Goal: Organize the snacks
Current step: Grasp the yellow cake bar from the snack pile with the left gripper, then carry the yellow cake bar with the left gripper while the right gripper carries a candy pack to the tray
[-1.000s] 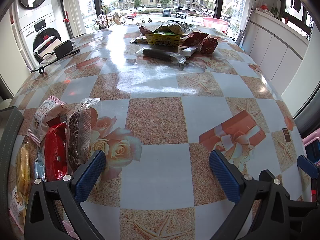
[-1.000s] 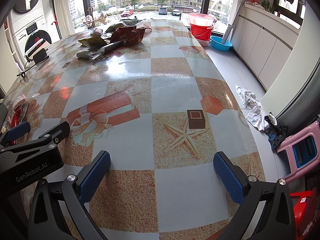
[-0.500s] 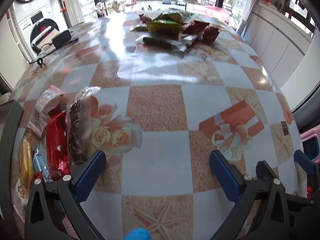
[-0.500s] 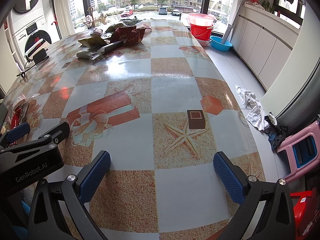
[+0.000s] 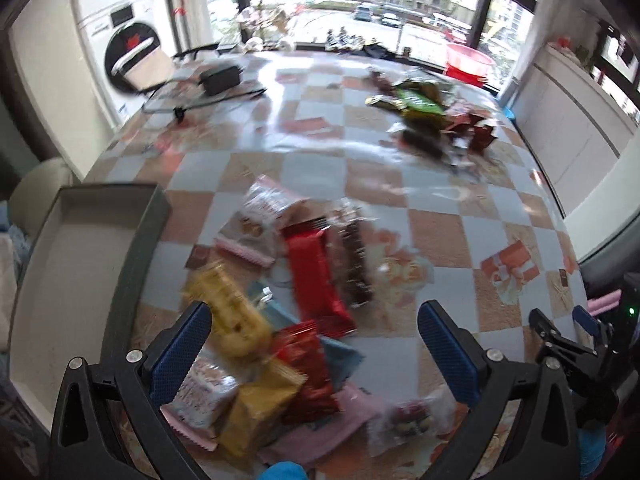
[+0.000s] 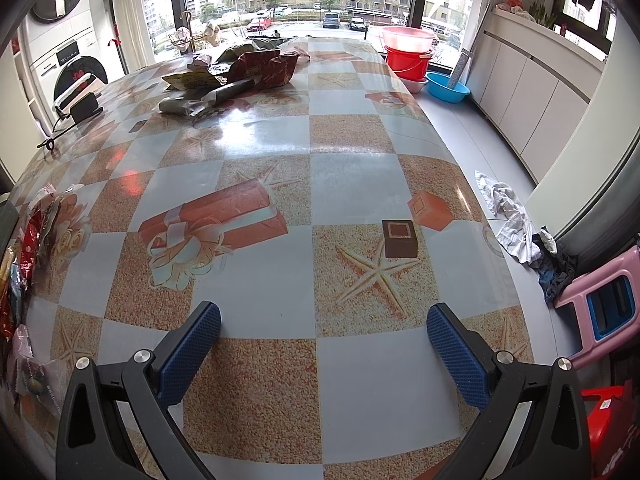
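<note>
The left gripper (image 5: 314,340) hangs with its blue-padded fingers spread wide and nothing between them, above a loose heap of snack packets (image 5: 280,320) on the table (image 5: 440,240). The left wrist view is blurred by motion, so labels cannot be read. Nearest, at about 6 o'clock in that view, lie a mustard-yellow bag (image 5: 256,412), a pale printed packet (image 5: 204,400) just beside it at 7 o'clock, and a small clear pouch of round pieces (image 5: 408,420) at 5 o'clock. A little farther sit a yellow packet (image 5: 232,316), a long red wrapper (image 5: 318,280) and a dark bar in clear film (image 5: 358,264) touching its right edge. Beyond them rests a pink-edged white packet (image 5: 260,216). At 9 o'clock stands an open dark-walled tray (image 5: 136,264) with a pale inside, beside the heap and apart from it.

The right gripper (image 6: 322,348) is likewise released, fingers wide over bare checked tablecloth with nothing held.

Far off, at 1 o'clock in the left view, a second pile of snacks (image 5: 432,120) lies near the table's far edge, well apart from the near heap; a black adapter (image 5: 220,78) sits at 11 o'clock. Past the table, red basins (image 6: 408,52) stand on the floor.
</note>
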### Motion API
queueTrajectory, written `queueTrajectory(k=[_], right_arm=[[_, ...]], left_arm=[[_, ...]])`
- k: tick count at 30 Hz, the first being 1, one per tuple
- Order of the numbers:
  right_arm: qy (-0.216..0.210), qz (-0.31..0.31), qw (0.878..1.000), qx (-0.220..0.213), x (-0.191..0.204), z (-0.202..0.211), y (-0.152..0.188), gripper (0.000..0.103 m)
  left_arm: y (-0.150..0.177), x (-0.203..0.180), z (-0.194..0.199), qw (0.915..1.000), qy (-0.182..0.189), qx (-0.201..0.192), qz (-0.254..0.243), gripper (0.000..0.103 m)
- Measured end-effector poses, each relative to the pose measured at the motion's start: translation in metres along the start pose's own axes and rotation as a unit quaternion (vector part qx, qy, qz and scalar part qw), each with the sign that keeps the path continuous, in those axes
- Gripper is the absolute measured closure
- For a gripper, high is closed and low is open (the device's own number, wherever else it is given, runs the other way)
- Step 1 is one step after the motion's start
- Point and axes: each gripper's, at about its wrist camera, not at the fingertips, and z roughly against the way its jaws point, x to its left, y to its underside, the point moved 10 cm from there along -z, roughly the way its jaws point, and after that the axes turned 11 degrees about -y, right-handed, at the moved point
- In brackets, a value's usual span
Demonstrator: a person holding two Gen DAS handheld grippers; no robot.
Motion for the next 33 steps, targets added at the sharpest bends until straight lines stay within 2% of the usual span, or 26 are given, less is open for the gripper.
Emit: queueTrajectory(k=[3, 5, 6, 8, 11, 14, 18, 21, 24, 25, 26, 27, 28, 29, 30, 31, 32, 33], right_arm=[[0.003, -0.006, 1.000, 0.012, -0.001, -0.001, -0.002, 0.000], [0.003, -0.022, 0.999, 0.034, -0.001, -0.001, -0.001, 0.000], [-0.012, -0.028, 0.999, 0.041, 0.006, -0.001, 0.000, 0.000], [-0.070, -0.034, 0.996, 0.042, 0.031, 0.005, -0.001, 0.000], [-0.136, 0.019, 0.989, 0.045, 0.083, 0.018, 0.001, 0.000], [-0.196, 0.133, 0.970, 0.049, 0.145, 0.034, 0.014, 0.000], [-0.188, 0.301, 0.932, 0.066, 0.203, 0.037, 0.046, 0.000], [-0.180, 0.356, 0.913, 0.083, 0.223, 0.021, 0.061, 0.000], [-0.187, 0.356, 0.908, 0.116, 0.227, 0.001, 0.068, 0.001], [-0.195, 0.349, 0.907, 0.129, 0.225, -0.002, 0.071, 0.013], [-0.209, 0.336, 0.909, 0.131, 0.226, -0.003, 0.071, 0.015], [-0.205, 0.332, 0.912, 0.128, 0.222, -0.002, 0.068, 0.026], [-0.205, 0.328, 0.914, 0.122, 0.221, 0.000, 0.067, 0.047], [-0.202, 0.319, 0.918, 0.118, 0.220, 0.001, 0.065, 0.056], [-0.201, 0.306, 0.923, 0.117, 0.215, 0.001, 0.063, 0.073], [-0.202, 0.292, 0.927, 0.118, 0.211, 0.001, 0.061, 0.074], [-0.201, 0.279, 0.932, 0.117, 0.206, -0.003, 0.057, 0.074], [-0.200, 0.265, 0.936, 0.116, 0.202, -0.003, 0.055, 0.074]], left_arm=[[0.012, 0.035, -0.029, 0.9962, 0.005, 0.061, 0.063, 0.000], [0.019, 0.041, -0.039, 0.9929, 0.020, 0.082, 0.084, 0.000], [0.021, 0.041, -0.043, 0.9923, 0.017, 0.089, 0.085, 0.000], [0.024, 0.038, -0.050, 0.9922, 0.011, 0.095, 0.080, 0.000], [0.030, 0.036, -0.062, 0.9906, 0.007, 0.109, 0.082, 0.000], [0.030, 0.038, -0.067, 0.9907, 0.000, 0.108, 0.083, 0.000], [0.028, 0.039, -0.071, 0.9909, -0.008, 0.113, 0.073, 0.000], [0.027, 0.039, -0.072, 0.9901, -0.007, 0.121, 0.071, 0.000], [0.023, 0.037, -0.076, 0.9882, 0.001, 0.137, 0.069, 0.000], [0.023, 0.037, -0.076, 0.9883, 0.005, 0.135, 0.070, 0.001], [0.022, 0.038, -0.074, 0.9888, 0.007, 0.131, 0.071, 0.002], [0.024, 0.040, -0.073, 0.9894, 0.004, 0.126, 0.073, 0.007], [0.024, 0.043, -0.070, 0.9900, -0.002, 0.121, 0.073, 0.011], [0.024, 0.044, -0.068, 0.9910, -0.003, 0.113, 0.071, 0.021], [0.024, 0.045, -0.064, 0.9923, -0.001, 0.104, 0.067, 0.038], [0.025, 0.046, -0.062, 0.9930, -0.001, 0.099, 0.064, 0.047], [0.027, 0.046, -0.060, 0.9930, 0.009, 0.098, 0.066, 0.062], [0.029, 0.046, -0.058, 0.9926, 0.022, 0.098, 0.069, 0.064]])
